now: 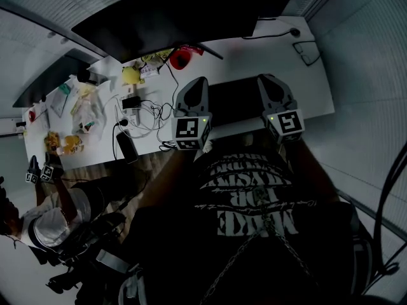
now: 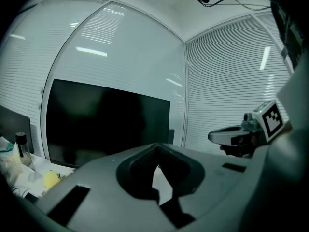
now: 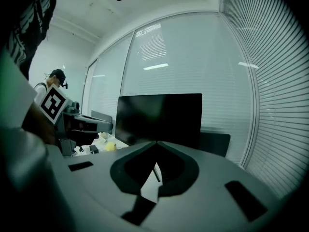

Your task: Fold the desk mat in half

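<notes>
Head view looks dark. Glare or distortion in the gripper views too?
Head view: underexposed, heavy corner vignette, the desk edges bow from fisheye. Left gripper view: window blinds curve, ceiling-light reflections streak the glass, near jaws soft. Right gripper view: same bowing, reflections above the monitor.

The desk mat is a plain, dark rectangle lying flat and unfolded on the white desk. It sits between the left gripper and the right gripper. Its left side is hidden behind the left gripper and its right side behind the right gripper. Its far long edge runs about level with the two gripper tips. Its near edge reaches the front edge of the desk, close to the grippers' marker cubes.
</notes>
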